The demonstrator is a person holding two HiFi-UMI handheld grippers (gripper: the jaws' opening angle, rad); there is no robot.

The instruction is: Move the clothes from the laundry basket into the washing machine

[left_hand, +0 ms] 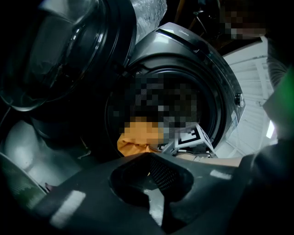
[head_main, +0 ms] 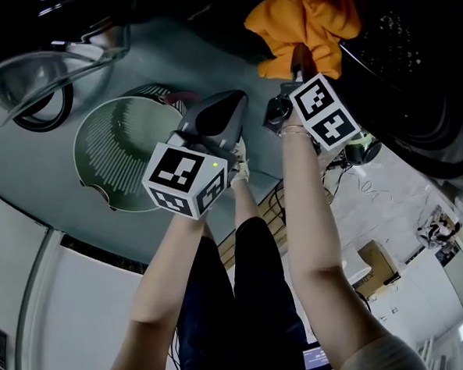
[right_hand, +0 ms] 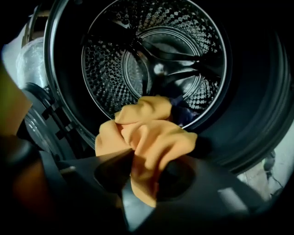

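Observation:
An orange cloth (head_main: 304,20) hangs bunched at the mouth of the washing machine drum (head_main: 411,58). My right gripper (head_main: 299,63) is shut on it, with a fold pinched between the jaws (right_hand: 142,170). In the right gripper view the orange cloth (right_hand: 151,137) lies over the door rim, and the steel drum (right_hand: 151,59) holds a dark blue garment (right_hand: 183,112) at its bottom. My left gripper (head_main: 233,102) hovers shut and empty over the round green laundry basket (head_main: 116,150). In the left gripper view this gripper (left_hand: 149,158) points at the machine and the orange cloth (left_hand: 138,140).
The washer's glass door (head_main: 42,90) stands open at the left, beside the basket. A cardboard box (head_main: 375,263) and cables lie on the pale floor at the right. The person's legs fill the lower middle.

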